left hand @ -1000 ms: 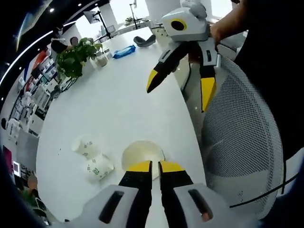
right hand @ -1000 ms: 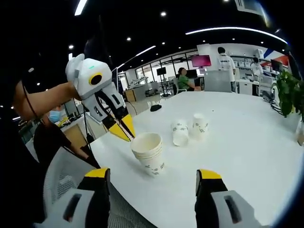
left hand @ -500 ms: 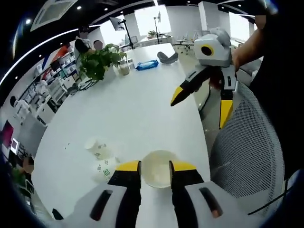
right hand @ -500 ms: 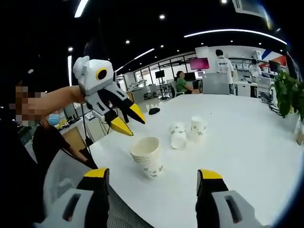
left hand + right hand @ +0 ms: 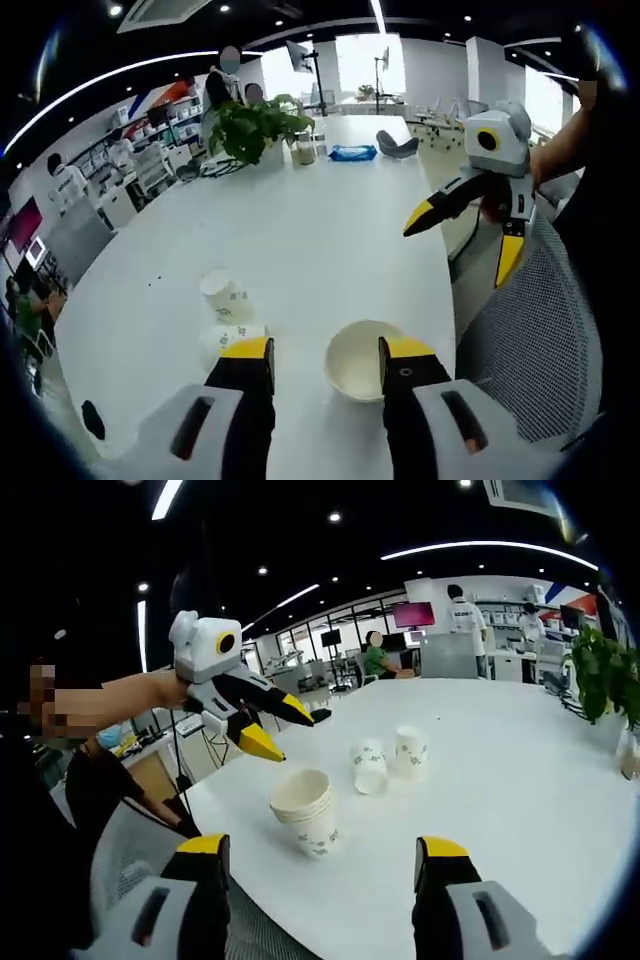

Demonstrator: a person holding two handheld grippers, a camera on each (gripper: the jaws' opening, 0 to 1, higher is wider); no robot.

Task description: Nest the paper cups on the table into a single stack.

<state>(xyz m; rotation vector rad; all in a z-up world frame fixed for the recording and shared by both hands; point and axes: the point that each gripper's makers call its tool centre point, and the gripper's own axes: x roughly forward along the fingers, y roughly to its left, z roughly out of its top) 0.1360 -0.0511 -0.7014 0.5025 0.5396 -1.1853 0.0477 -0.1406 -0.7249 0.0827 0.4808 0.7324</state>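
A stack of nested white paper cups (image 5: 308, 812) stands upright near the table's edge, seen from above as an open rim (image 5: 362, 360). Farther in, one printed cup (image 5: 410, 752) stands upside down and another (image 5: 368, 767) lies on its side beside it. In the left gripper view these are the standing cup (image 5: 222, 293) and the lying cup (image 5: 236, 335). My left gripper (image 5: 325, 352) is open above the stack, holding nothing; it hangs up-left of the stack (image 5: 282, 730). My right gripper (image 5: 322, 848) is open and empty, away from the cups, off the table's edge (image 5: 462, 240).
The white table (image 5: 300, 220) carries a potted plant (image 5: 255, 125), a blue packet (image 5: 352, 152) and a dark object (image 5: 397, 145) at its far end. A mesh chair back (image 5: 530, 350) stands against the table's near edge. People sit and stand in the office beyond.
My left gripper's jaws have gone from shut at the stack's rim to wide open, and the gripper has lifted up and away. The stack stays on the table. The right gripper stays open.
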